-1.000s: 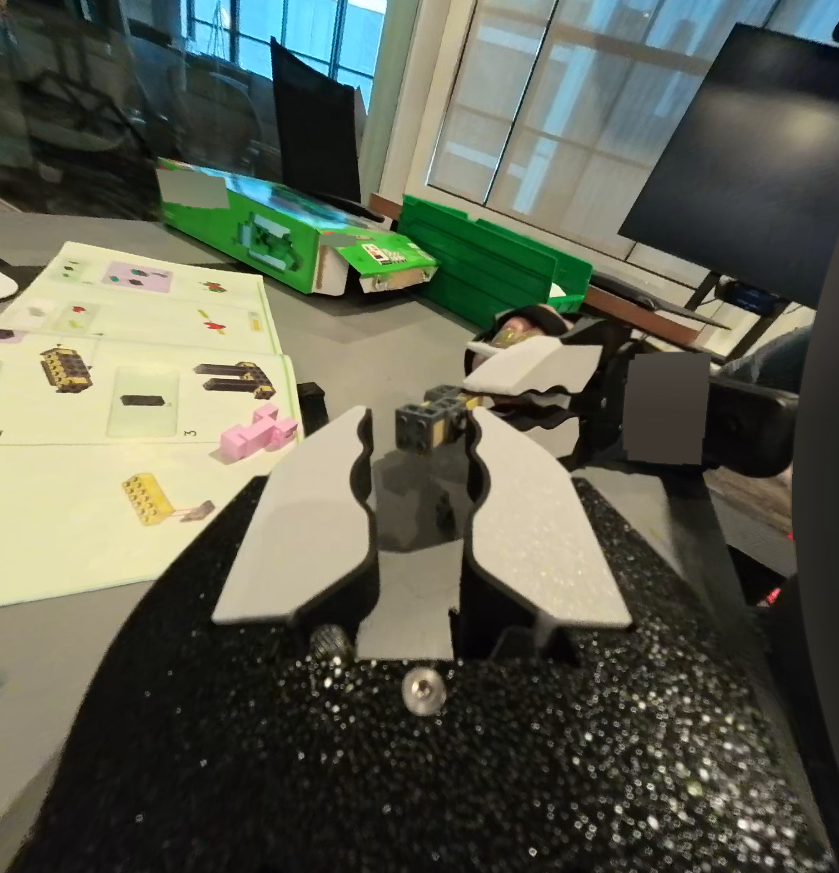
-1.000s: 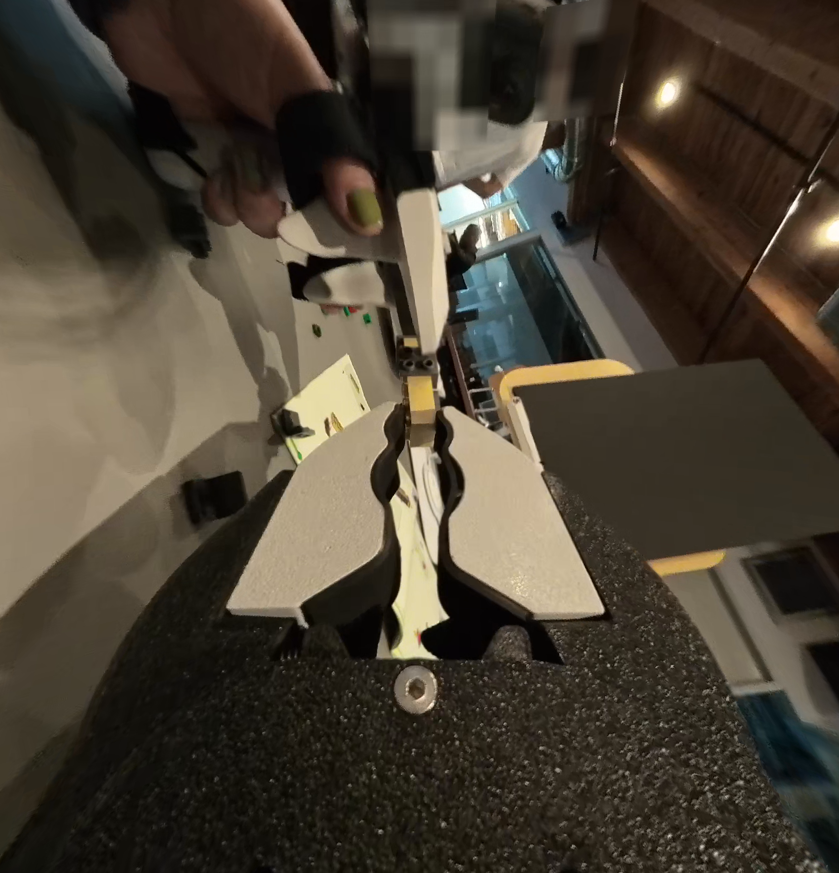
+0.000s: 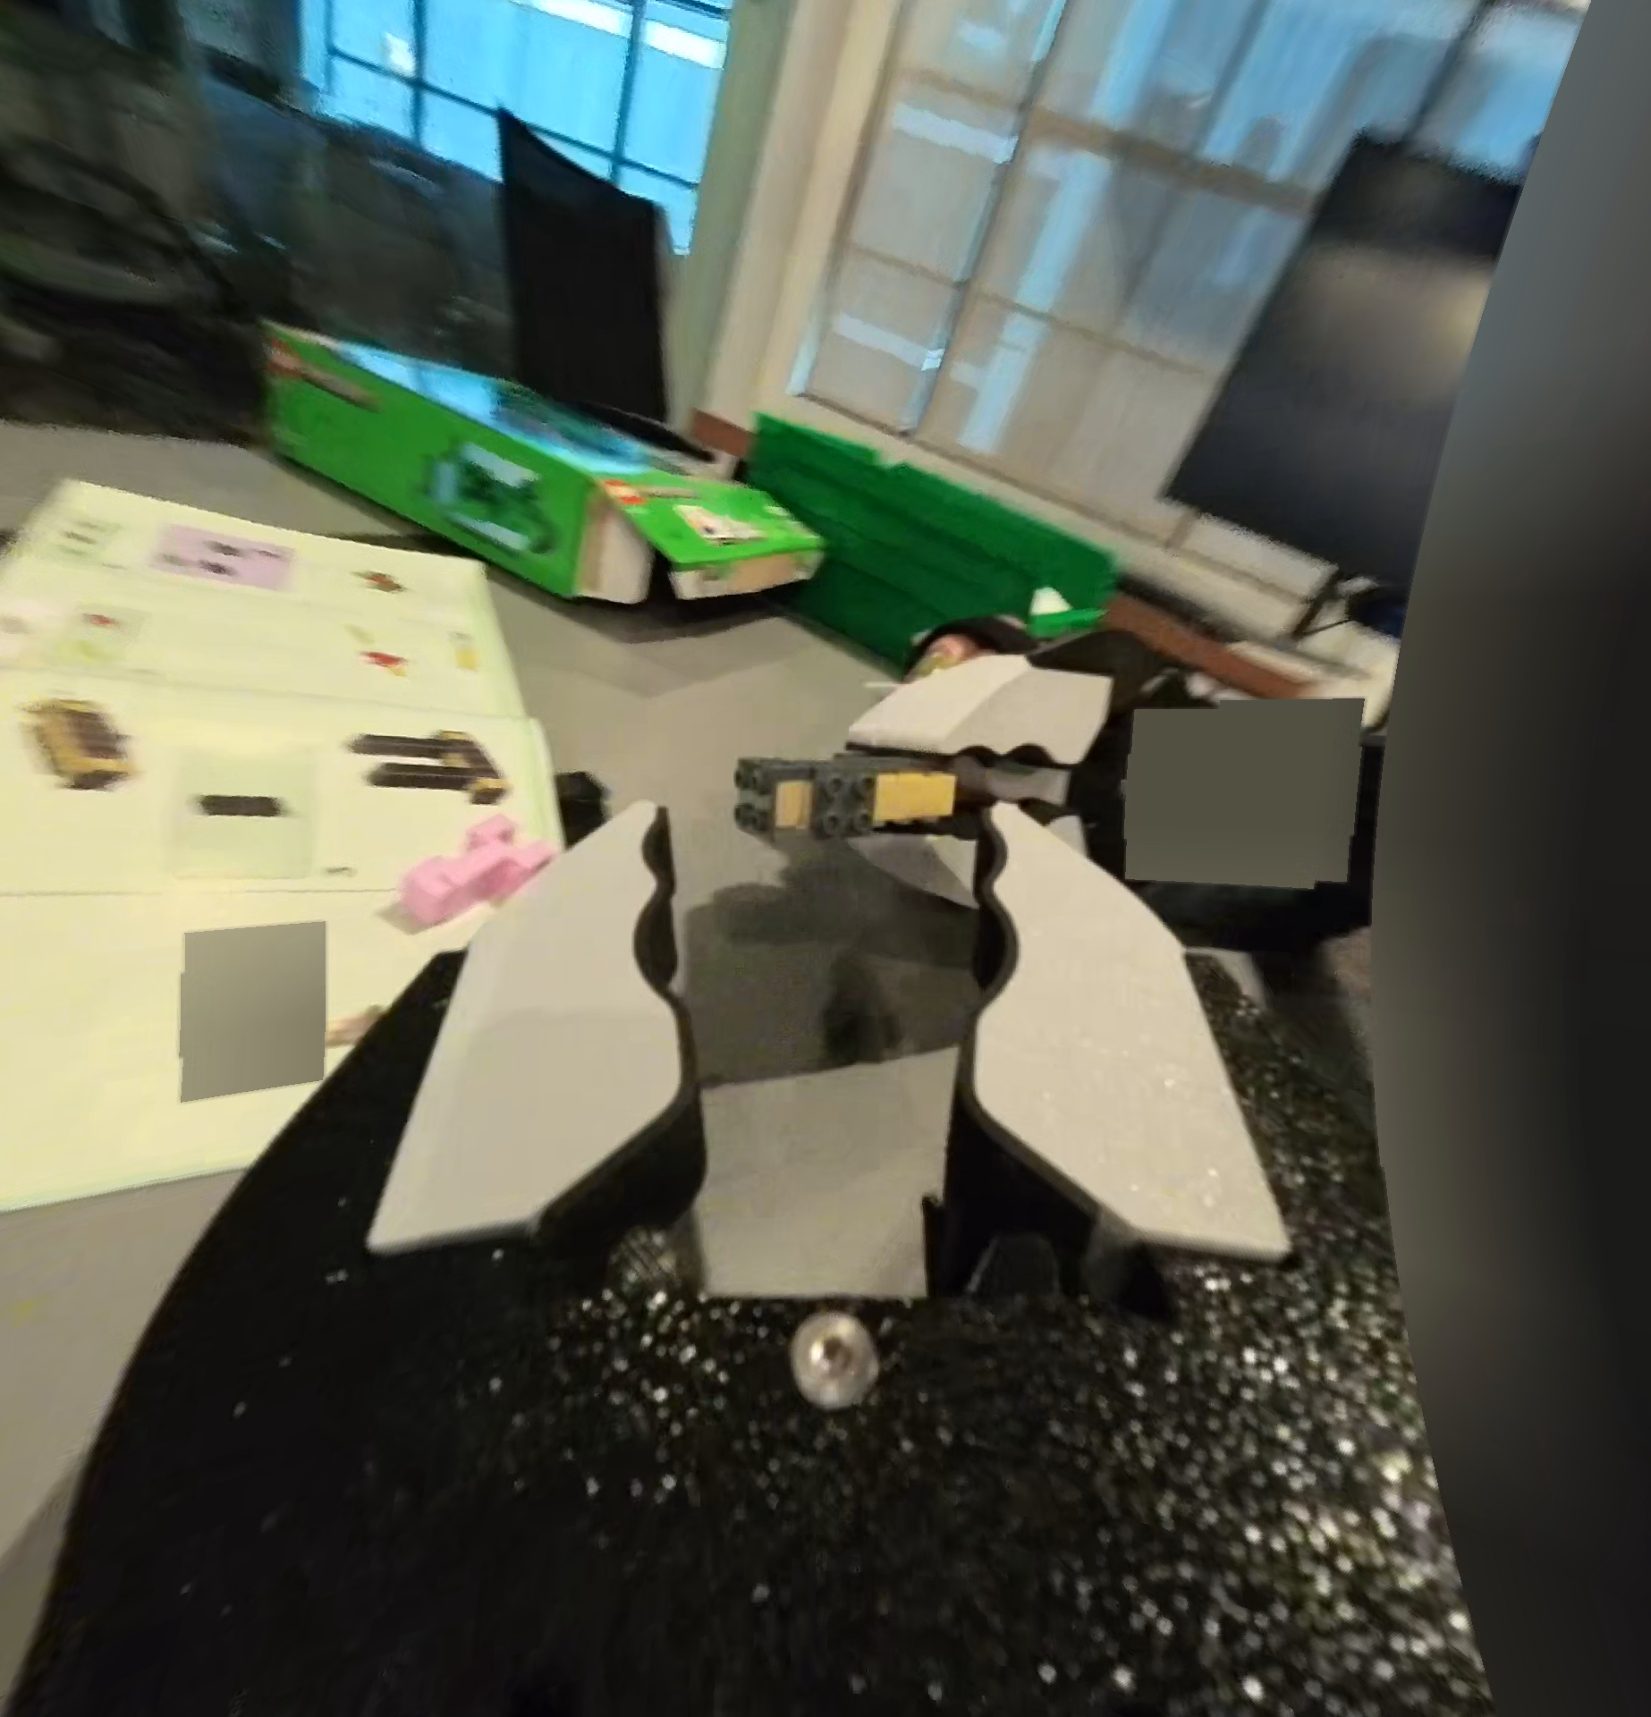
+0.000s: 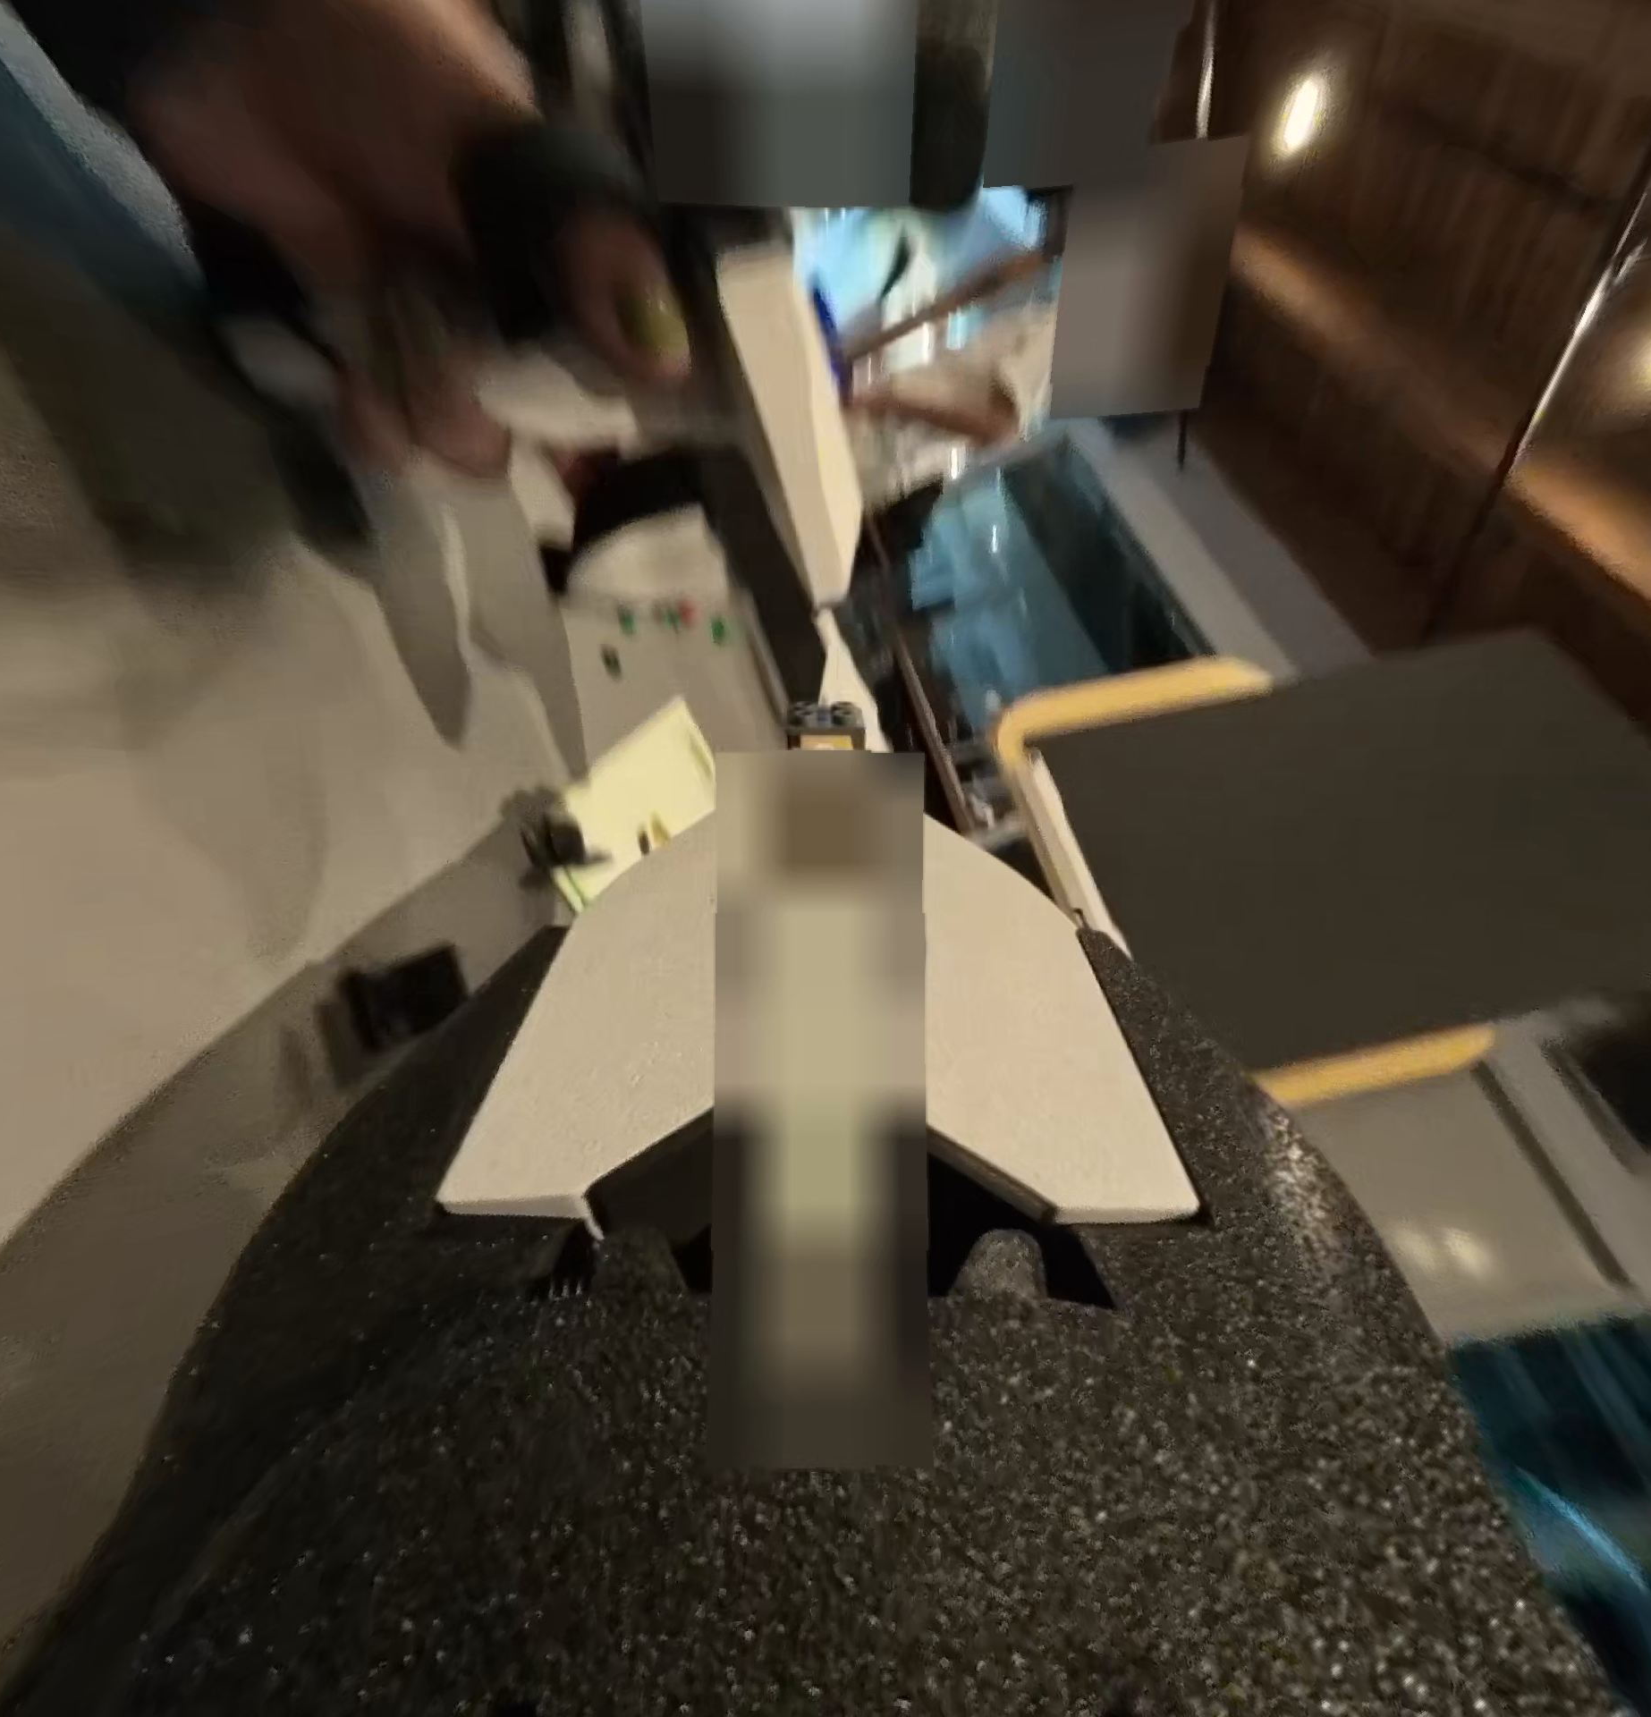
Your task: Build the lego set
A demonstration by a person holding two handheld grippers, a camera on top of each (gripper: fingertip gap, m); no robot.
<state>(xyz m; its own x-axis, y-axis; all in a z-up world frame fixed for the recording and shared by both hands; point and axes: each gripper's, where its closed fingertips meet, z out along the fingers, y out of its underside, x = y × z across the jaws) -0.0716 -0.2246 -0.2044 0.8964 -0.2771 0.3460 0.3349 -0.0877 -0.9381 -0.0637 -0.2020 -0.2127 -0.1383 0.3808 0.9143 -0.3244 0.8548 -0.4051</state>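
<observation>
The left gripper (image 3: 826, 836) is seen with its grey fingers spread wide and nothing between them. Just beyond its tips, a small dark grey and tan lego assembly (image 3: 840, 801) is held above the grey table (image 3: 617, 669), clamped at its tan end by the right gripper (image 3: 975, 776), which comes in from the right with its fingers closed flat on the piece.

In the right wrist view a mosaic patch is laid over the gap between that gripper's own fingers, so the grip is probably only confirmed from the other camera; the tip of the assembly (image 4: 826, 727) is seen poking out above the patch.

An open instruction booklet (image 3: 227, 743) is spread on the table to the left, and a pink lego figure (image 3: 469, 869) rests on its right edge. Farther back, a green lego box (image 3: 524, 492) lies on its side with an end flap open, and stacked green baseplates (image 3: 924, 548) are set just to its right. Both views are blurred.
</observation>
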